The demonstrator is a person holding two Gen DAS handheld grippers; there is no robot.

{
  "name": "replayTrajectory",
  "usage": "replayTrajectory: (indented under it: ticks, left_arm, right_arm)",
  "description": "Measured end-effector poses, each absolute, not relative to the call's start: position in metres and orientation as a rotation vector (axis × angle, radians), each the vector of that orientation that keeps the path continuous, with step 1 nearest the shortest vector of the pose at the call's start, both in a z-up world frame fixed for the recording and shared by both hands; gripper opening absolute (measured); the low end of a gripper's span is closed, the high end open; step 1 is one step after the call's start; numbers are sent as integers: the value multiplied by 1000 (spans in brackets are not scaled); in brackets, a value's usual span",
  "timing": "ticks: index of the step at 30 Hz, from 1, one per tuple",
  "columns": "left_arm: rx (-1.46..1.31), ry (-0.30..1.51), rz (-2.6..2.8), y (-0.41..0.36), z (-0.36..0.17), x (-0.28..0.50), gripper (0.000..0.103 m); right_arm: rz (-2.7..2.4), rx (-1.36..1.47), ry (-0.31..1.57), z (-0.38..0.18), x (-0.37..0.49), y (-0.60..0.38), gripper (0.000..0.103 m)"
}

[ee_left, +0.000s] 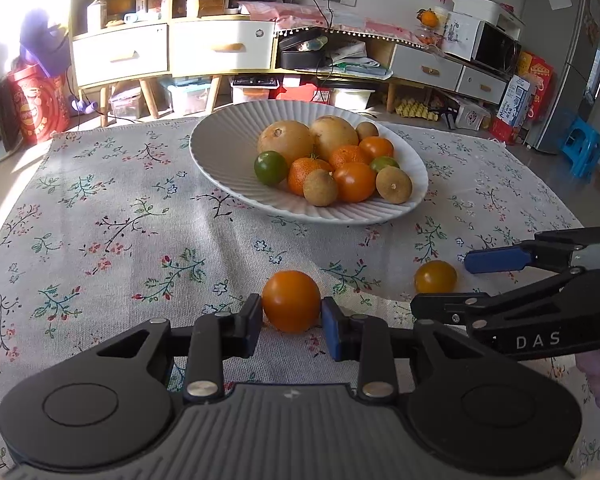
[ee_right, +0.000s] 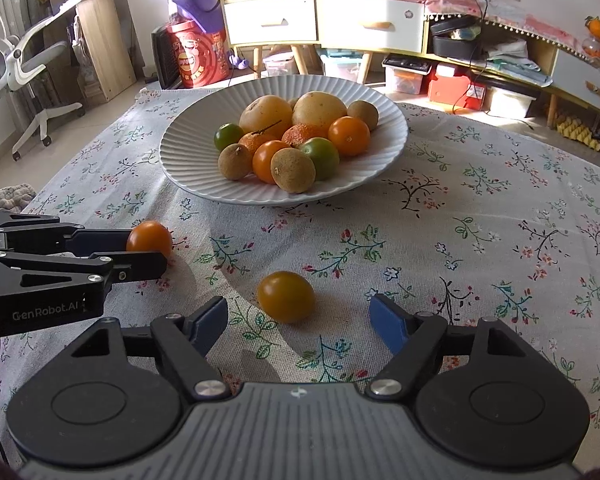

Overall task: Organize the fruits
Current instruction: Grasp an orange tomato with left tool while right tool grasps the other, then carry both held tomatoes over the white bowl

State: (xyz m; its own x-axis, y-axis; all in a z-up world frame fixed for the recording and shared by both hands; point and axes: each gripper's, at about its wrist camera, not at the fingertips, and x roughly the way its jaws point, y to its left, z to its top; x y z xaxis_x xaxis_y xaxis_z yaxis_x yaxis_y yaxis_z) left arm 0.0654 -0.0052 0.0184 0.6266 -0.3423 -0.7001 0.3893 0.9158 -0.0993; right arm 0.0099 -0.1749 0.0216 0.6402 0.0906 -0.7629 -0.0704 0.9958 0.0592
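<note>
Underneath everything lies a floral tablecloth [ee_right: 480, 208], woven and slightly creased. On it sits a ribbed white plate [ee_right: 188, 148] heaped with round fruit (orange, green, brown). Nearer, the left gripper [ee_left: 292, 314] is clamped on a glossy orange tomato [ee_left: 291, 300], pads pressing both sides. Beside it, the right gripper [ee_right: 298, 314] stands part-open around a yellower tomato [ee_right: 286, 296], its blue pads clear of the skin.

We read "DAS" in pale capitals on the black body of the right gripper [ee_left: 440, 280] where it reaches in at the edge of the left wrist view. In the right wrist view we read "GenRobot.AI" on the black side of the left gripper [ee_right: 150, 248]. Printing on the red drum [ee_right: 198, 60] and the cartons by the wall is too small for us to read.
</note>
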Motion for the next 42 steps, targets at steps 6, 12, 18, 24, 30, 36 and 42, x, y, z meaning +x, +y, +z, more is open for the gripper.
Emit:
replayTrajectory:
  ticks: [6,12,18,24,30,36,42]
  left_arm:
    - [58,791,-417,-1,18,65,24]
    - [57,791,-417,-1,18,65,24]
    - [53,791,-415,0,18,66,24]
    - [44,785,-414,0,22,67,24]
    - [33,763,-419,2,29,64,23]
    - [15,739,-415,2,39,67,23]
    - [6,711,-411,-3,47,78,23]
  right_arm:
    - [90,10,863,21,10,-172,63]
    - [95,0,856,22,10,-170,46]
    - [92,10,846,23,12,-174,27]
    - [94,7,840,24,12,-173,27]
    - [113,35,815,34,9,-172,27]
    - [134,51,777,45,7,-168,27]
    - [141,60,751,50,12,-167,27]
